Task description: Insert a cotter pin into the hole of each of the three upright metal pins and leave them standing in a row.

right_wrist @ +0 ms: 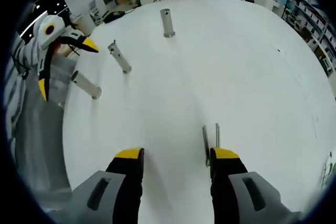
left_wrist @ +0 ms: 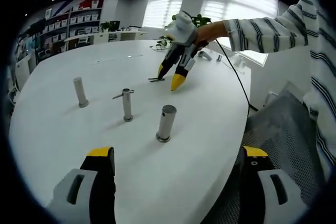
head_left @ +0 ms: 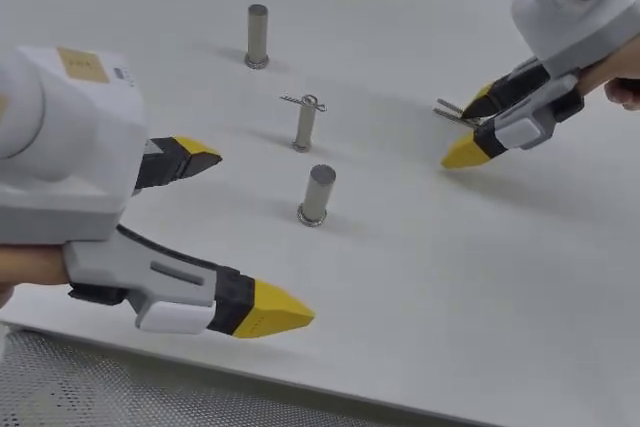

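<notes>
Steel-wire cotter pin point(right_wrist: 211, 139), thin and two-legged, is lying flat on the white surface point(head_left: 420, 277), right at one jaw tip of your right gripper point(right_wrist: 176, 153). Its jaws are standing apart, clamping nothing. The pin is likely handling as light, stiff and slippery, skidding under a glancing touch, so you are best pinching across both legs near the looped head.

Three upright grey metal pins are standing in a row:
- The middle pin point(head_left: 305, 125) is already carrying an inserted cotter pin point(head_left: 303, 102).
- The far pin point(head_left: 257, 37) and near pin point(head_left: 318, 195) are standing bare.

Your left gripper point(head_left: 255, 235) is hovering beside the near pin, jaws released.
</notes>
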Available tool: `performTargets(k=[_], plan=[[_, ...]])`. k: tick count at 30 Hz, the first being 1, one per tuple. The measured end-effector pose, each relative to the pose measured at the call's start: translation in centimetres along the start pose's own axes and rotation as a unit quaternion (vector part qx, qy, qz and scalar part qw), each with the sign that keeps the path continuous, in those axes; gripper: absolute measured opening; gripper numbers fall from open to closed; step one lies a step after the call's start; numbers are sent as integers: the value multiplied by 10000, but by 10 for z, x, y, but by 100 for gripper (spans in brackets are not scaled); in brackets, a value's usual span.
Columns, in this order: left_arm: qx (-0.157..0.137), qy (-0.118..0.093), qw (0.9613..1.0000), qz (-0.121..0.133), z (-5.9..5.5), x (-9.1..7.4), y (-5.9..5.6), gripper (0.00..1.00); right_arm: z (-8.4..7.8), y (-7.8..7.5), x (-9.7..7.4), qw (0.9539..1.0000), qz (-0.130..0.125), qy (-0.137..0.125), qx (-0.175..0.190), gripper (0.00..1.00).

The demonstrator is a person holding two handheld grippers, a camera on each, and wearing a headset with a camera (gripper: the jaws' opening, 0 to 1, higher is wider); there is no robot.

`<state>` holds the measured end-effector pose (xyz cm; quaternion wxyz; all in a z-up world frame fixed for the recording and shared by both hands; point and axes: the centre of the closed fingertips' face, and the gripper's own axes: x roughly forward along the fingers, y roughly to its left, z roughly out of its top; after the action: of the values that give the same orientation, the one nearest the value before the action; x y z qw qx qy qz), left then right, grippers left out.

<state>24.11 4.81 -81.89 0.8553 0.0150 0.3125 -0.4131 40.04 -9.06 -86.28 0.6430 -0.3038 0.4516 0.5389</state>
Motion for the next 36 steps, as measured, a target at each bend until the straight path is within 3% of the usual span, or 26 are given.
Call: performTargets(k=[10,14,22,27,36], plan=[[-164,-146,9997,85,3,-6,3,100,-1,-8,1,9990,-241,325,-203,43],[-159,-95,9998,95,2,-7,3,100,-2,-12,1,9978,-374,463,-278,37],[-180,-112,9997,149,3,-8,7,99,0,-13,1,9970,-364,594,-349,27],[-133,-340,9991,238,12,-14,11,99,0,-17,1,9971,-489,584,-84,22],[-320,-280,9986,311,8,-19,21,99,1,-22,2,9960,-702,527,192,10]])
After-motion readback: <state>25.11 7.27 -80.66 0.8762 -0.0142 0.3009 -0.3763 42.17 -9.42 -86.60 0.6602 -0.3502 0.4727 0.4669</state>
